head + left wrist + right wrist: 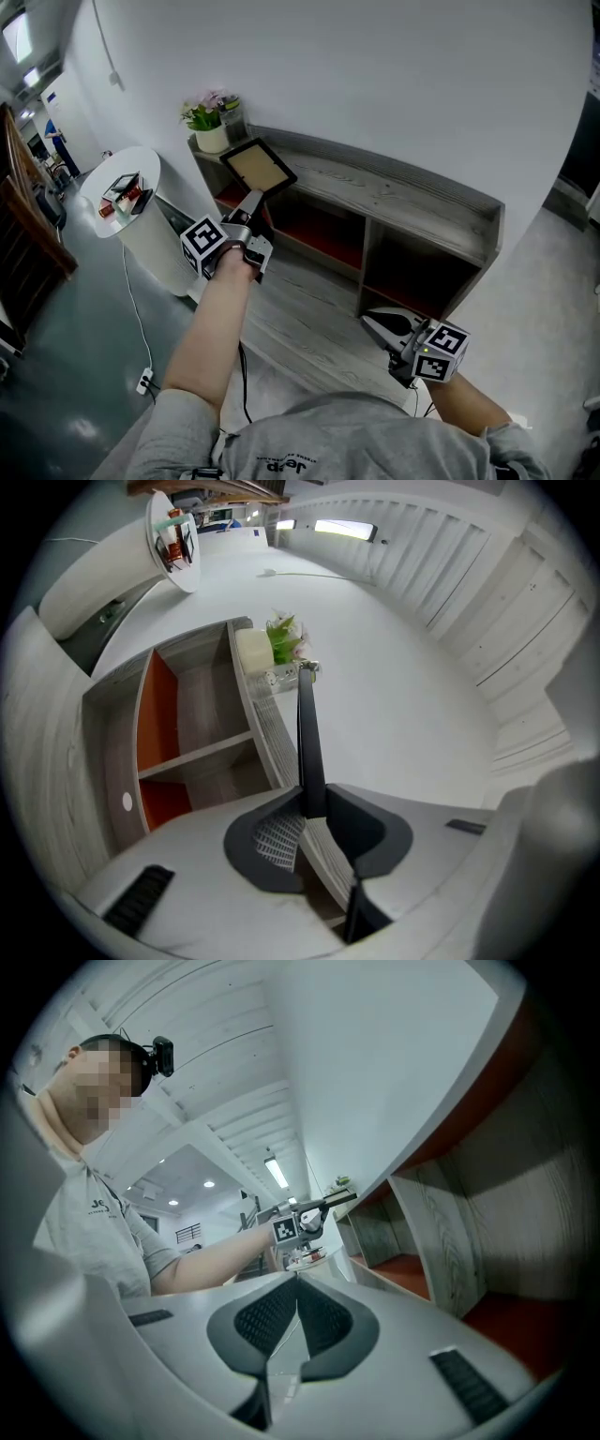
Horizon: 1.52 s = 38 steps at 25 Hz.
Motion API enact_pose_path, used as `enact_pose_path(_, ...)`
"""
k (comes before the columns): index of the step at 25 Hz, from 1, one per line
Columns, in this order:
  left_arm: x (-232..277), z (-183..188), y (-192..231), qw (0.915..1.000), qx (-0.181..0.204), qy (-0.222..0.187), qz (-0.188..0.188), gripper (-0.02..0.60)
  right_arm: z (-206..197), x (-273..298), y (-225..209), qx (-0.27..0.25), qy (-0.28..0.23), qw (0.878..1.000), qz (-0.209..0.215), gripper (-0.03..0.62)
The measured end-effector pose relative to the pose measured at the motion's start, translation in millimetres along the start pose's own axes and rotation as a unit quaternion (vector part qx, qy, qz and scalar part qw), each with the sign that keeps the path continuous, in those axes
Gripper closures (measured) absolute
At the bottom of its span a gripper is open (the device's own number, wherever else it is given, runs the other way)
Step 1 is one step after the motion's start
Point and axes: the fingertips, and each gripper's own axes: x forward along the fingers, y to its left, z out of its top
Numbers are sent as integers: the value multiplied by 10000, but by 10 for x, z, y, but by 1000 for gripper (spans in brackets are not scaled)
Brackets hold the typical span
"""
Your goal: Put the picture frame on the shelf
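Black-rimmed picture frame (258, 167) held above grey wooden shelf (412, 187)
Left gripper (251, 201) pinches its edge; set it down level, gently. Right gripper (375, 328) closed, empty.

A plain white wall (375, 75) stands beyond my left hand-held gripper (253, 202). Against it runs a low shelf (422, 202) of grey wood grain, its open compartments backed in red-orange. My right hand-held gripper (368, 322) hangs just in front of the shelf's right-hand compartments. Under both lies a pale plank floor (300, 319). Further left of my left hand-held gripper it gives way to a dark floor (66, 356), smooth and grey-green. A small round white desk (152, 167) on a thick pedestal stands beside the shelf's left end. Dark wooden furniture (19, 225) shows at the far left edge. Long strip lights (344, 529) glow on the ceiling.
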Motion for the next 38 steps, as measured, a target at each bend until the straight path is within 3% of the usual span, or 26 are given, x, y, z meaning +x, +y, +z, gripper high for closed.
enact_pose_path(6,132,-41,135,9993,-149,-10,328,466,23,10,12,1,-27,10000,12,580)
enact_pose_path(15,471,-75,236,9929,495,659,855,448,27,-16,-37,41,-1,10000,63,580)
enact_pose_path(18,582,-59,255,9841,969,989,1112,432,26,-33,-58,73,0,10000,66,580)
enact_pose_path(20,646,-98,279,9724,1379,1349,1313,417,22,-44,-67,86,4,9999,65,580)
enact_pose_path(23,709,-274,299,9520,1819,2034,1388,270,30,-62,-82,93,4,9999,57,580)
enact_pose_path(25,707,-334,269,9478,1942,2193,1257,217,38,-77,-94,88,-3,10000,40,579)
enact_pose_path(28,602,-342,234,9512,1965,2143,1038,160,47,-101,-116,73,-32,10000,21,579)
enact_pose_path(30,467,-339,210,9536,2025,2052,866,158,65,-117,-129,48,-59,10000,7,579)
enact_pose_path(34,29,-450,-31,9559,2234,1908,-55,165,145,-150,-129,-41,-104,9999,-53,579)
enact_pose_path(38,-549,-669,-256,9423,2669,1807,-908,213,224,-195,-155,-169,-130,9996,-172,580)
